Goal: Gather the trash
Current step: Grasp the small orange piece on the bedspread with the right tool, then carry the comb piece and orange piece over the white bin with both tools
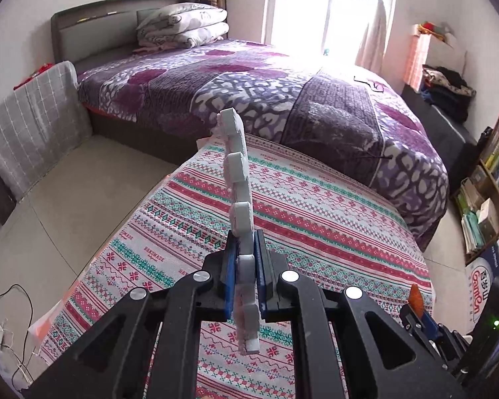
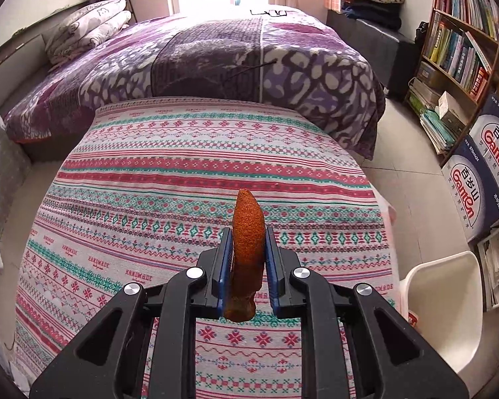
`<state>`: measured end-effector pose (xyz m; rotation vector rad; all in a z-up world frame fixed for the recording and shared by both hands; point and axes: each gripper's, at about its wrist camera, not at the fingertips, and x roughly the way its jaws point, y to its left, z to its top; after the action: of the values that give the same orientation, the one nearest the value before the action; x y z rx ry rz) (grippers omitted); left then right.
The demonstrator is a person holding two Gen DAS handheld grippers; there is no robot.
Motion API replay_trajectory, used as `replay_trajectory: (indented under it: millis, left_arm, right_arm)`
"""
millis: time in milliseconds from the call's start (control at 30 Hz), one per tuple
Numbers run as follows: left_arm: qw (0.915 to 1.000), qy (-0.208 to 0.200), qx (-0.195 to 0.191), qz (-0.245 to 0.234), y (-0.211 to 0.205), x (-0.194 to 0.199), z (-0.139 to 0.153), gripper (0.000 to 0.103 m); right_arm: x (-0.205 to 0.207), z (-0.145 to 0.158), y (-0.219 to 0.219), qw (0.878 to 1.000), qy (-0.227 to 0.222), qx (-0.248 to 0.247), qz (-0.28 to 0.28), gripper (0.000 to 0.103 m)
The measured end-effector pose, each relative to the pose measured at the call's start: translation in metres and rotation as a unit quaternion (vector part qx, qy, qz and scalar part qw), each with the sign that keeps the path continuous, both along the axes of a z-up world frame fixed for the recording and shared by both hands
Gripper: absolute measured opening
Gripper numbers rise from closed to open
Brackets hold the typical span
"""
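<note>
Surface: table (image 2: 156, 179) draped in a striped cloth of red, teal and white folk pattern, with "HANDMADE" woven in; the cloth is bare in both wrist views.
Room: bedroom; a bed (image 1: 282, 99) with a purple and white patterned cover stands just beyond the table's far edge, folded quilts (image 1: 186, 23) stacked at its head, a bright window (image 1: 302, 3) behind.
Right side of room: bookshelf (image 2: 462, 43) packed with books, printed cartons (image 2: 482, 169) on the floor below it, a white plastic chair (image 2: 449, 299) near the table's corner.
Left side of room: pale tiled floor (image 1: 60, 199), a grey checked cloth (image 1: 33, 123) over a low piece of furniture beside the bed.
Item 1: white foam strip (image 1: 239, 179), notched into blocks along one edge.
Item 1, location: raised clear of the cloth, clamped in the left tongs (image 1: 246, 266).
Item 1, axis: long axis runs up and away from the camera, far end over the bed's edge, near end hanging below the blue pads.
Item 2: orange-brown spongy piece (image 2: 248, 232), tapered to a rounded tip.
Item 2, location: raised above the cloth, clamped in the right tongs (image 2: 248, 252).
Item 2, axis: long axis forward along the fingers, tip toward the bed, blunt end toward the camera.
Left tongs, state: narrow, pads pressed on the foam strip.
Right tongs, state: narrow, pads pressed on the spongy piece.
</note>
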<state>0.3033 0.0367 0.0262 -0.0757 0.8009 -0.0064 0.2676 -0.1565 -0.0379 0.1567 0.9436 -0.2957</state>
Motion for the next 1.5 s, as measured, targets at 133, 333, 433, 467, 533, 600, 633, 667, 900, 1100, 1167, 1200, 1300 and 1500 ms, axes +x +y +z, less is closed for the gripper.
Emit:
replay_trajectory:
  millis: [133, 333, 433, 467, 533, 600, 633, 667, 900, 1100, 1167, 1200, 1300, 1500]
  left_arm:
    - [0.9996, -0.006, 0.023, -0.017, -0.020, -0.008, -0.005, 0.011]
    - [0.9989, 0.001, 0.039, -0.027, -0.037, -0.010, -0.015, 0.011]
    - [0.9981, 0.002, 0.050, -0.035, -0.046, -0.012, -0.021, 0.011]
    - [0.9979, 0.001, 0.053, -0.038, -0.049, -0.013, -0.022, 0.011]
    - [0.9974, 0.000, 0.058, -0.044, -0.056, -0.014, -0.023, 0.011]
    - [0.9971, -0.001, 0.059, -0.048, -0.061, -0.016, -0.024, 0.011]
    - [0.9969, -0.001, 0.060, -0.051, -0.064, -0.016, -0.025, 0.011]
    - [0.9968, -0.002, 0.060, -0.054, -0.067, -0.017, -0.025, 0.011]
    - [0.9954, -0.009, 0.065, -0.070, -0.089, -0.023, -0.025, 0.011]
    - [0.9939, -0.012, 0.068, -0.086, -0.105, -0.028, -0.025, 0.011]
    - [0.9935, -0.012, 0.068, -0.091, -0.111, -0.030, -0.025, 0.011]
    - [0.9933, -0.012, 0.068, -0.093, -0.114, -0.031, -0.025, 0.011]
    - [0.9925, -0.013, 0.067, -0.101, -0.124, -0.034, -0.024, 0.011]
    - [0.9902, -0.013, 0.064, -0.124, -0.150, -0.042, -0.024, 0.012]
  right_arm:
    - [-0.014, 0.005, -0.021, 1.000, -0.003, 0.004, -0.010, 0.018]
    - [-0.030, 0.000, -0.049, 0.999, -0.014, 0.013, -0.036, 0.018]
    - [-0.033, 0.001, -0.061, 0.999, -0.014, 0.023, -0.043, 0.018]
    - [-0.034, 0.004, -0.063, 0.999, -0.018, 0.020, -0.045, 0.018]
    - [-0.036, 0.009, -0.066, 0.998, -0.027, 0.013, -0.048, 0.018]
    - [-0.039, 0.012, -0.070, 0.998, -0.035, 0.006, -0.052, 0.019]
    - [-0.041, 0.014, -0.072, 0.998, -0.039, 0.000, -0.054, 0.019]
    - [-0.042, 0.016, -0.073, 0.998, -0.043, -0.004, -0.056, 0.019]
    - [-0.049, 0.025, -0.090, 0.996, -0.051, -0.012, -0.069, 0.019]
    - [-0.057, 0.028, -0.104, 0.995, -0.053, -0.012, -0.082, 0.019]
    - [-0.059, 0.028, -0.108, 0.995, -0.052, -0.011, -0.085, 0.019]
    - [-0.061, 0.029, -0.111, 0.995, -0.051, -0.011, -0.087, 0.019]
    - [-0.066, 0.030, -0.118, 0.994, -0.051, -0.013, -0.093, 0.019]
    - [-0.078, 0.031, -0.135, 0.993, -0.048, -0.018, -0.109, 0.019]
